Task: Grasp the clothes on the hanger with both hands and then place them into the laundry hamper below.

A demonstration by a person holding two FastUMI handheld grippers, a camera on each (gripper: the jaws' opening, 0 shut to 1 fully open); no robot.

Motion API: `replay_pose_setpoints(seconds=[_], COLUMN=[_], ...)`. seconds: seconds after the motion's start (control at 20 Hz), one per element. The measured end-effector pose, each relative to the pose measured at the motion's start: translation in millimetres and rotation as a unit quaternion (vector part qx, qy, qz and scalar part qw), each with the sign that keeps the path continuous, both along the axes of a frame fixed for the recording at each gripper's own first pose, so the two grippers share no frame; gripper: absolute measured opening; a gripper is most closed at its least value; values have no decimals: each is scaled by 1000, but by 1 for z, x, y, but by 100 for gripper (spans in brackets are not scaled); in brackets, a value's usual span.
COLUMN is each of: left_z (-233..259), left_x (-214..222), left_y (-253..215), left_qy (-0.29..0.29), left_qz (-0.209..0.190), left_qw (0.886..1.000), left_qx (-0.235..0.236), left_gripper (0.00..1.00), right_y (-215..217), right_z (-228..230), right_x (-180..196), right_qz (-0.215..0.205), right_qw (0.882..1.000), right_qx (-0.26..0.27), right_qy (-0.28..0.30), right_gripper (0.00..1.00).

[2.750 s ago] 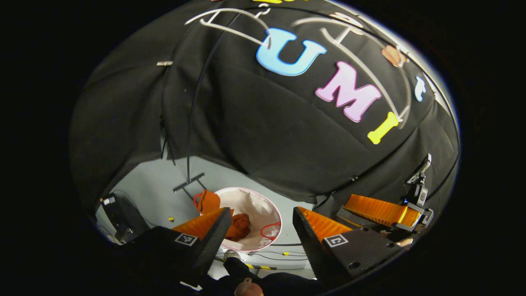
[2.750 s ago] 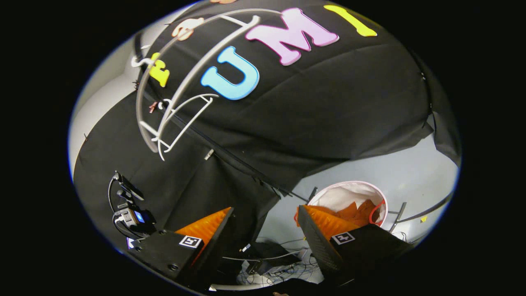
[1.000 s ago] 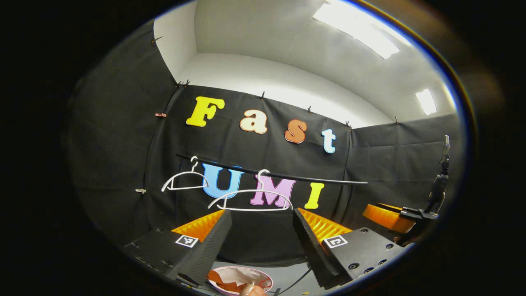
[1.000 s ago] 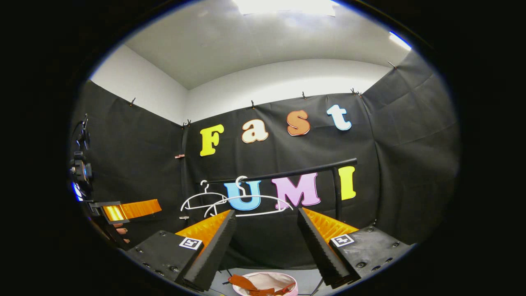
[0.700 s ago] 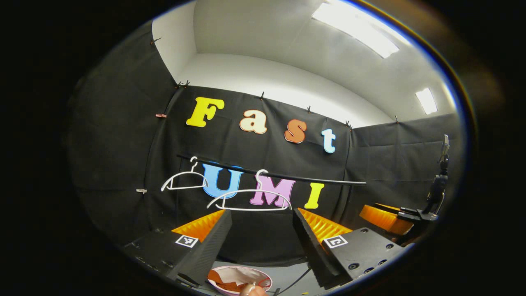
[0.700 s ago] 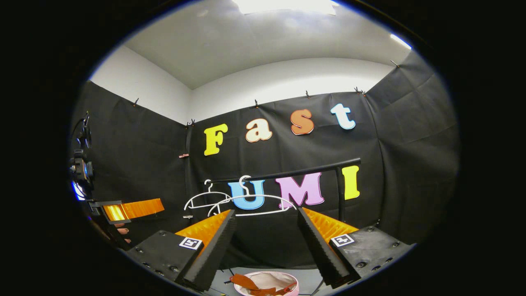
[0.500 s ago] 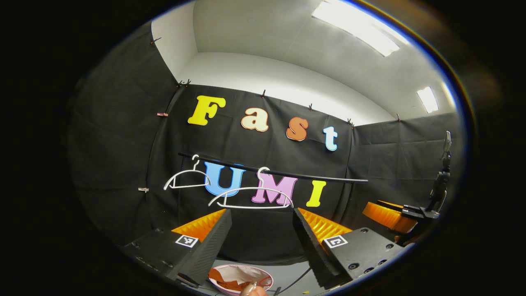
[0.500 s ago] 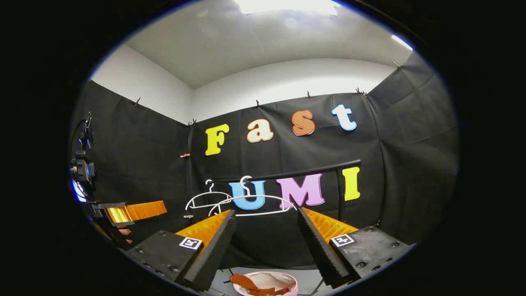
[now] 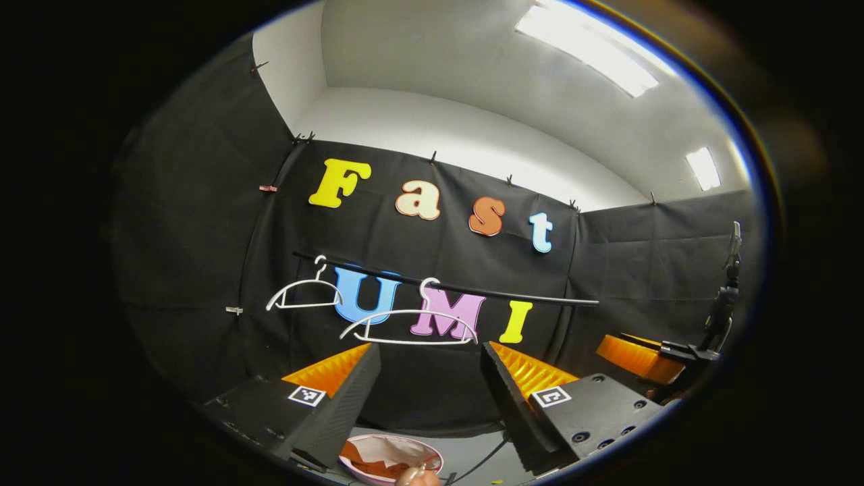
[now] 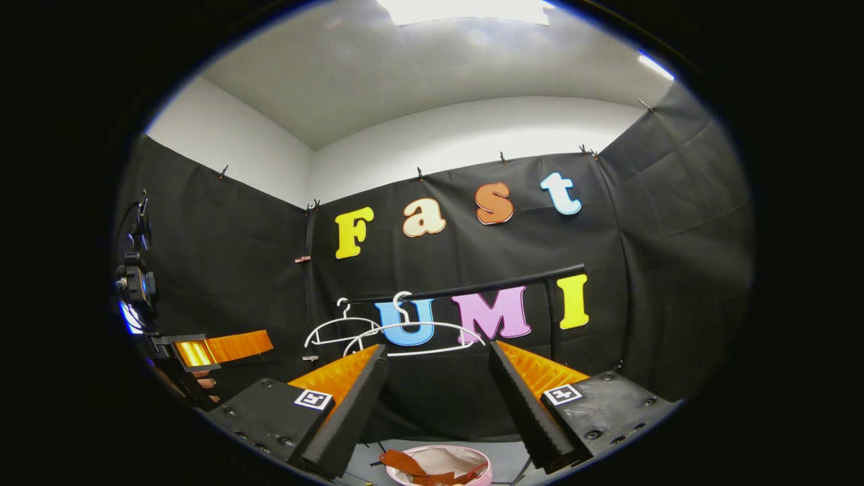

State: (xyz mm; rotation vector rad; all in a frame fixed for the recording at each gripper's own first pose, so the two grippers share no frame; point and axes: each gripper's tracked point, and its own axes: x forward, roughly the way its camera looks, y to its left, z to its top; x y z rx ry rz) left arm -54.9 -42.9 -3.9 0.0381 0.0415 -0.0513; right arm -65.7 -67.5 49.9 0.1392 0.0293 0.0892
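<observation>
In the hamper (image 10: 442,453), crumpled orange clothes (image 10: 405,464)

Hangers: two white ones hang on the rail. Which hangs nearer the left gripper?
The larger-looking hanger, directly above the left gripper; the other hanger hangs farther left.

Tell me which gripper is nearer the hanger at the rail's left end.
Left, likely. The left gripper faces the hanger up and slightly leftward; the right gripper stands farther right, seeing it smaller and farther left.
</observation>
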Motion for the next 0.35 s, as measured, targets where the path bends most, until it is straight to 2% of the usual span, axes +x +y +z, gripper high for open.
replay_pose_setpoints(seconds=[0.25,0.3,0.35], left_z=[0,-1,-1], left_x=[0,-1,-1], left_y=[-1,-1,-1], left_qy=[0,1,2], left_qz=[-8,-9,-11], left_qw=[1000,1000,1000], left_qx=[-3,-3,-5], left_gripper=[95,95,95], right_y=[-2,-3,-4], right_z=[3,4,5], right_x=[-7,-7,-8], right_qz=[-7,-9,-11], right_qw=[1000,1000,1000], right_qx=[-2,-2,-1], right_qy=[0,-1,-1], right_gripper=[98,92,100])
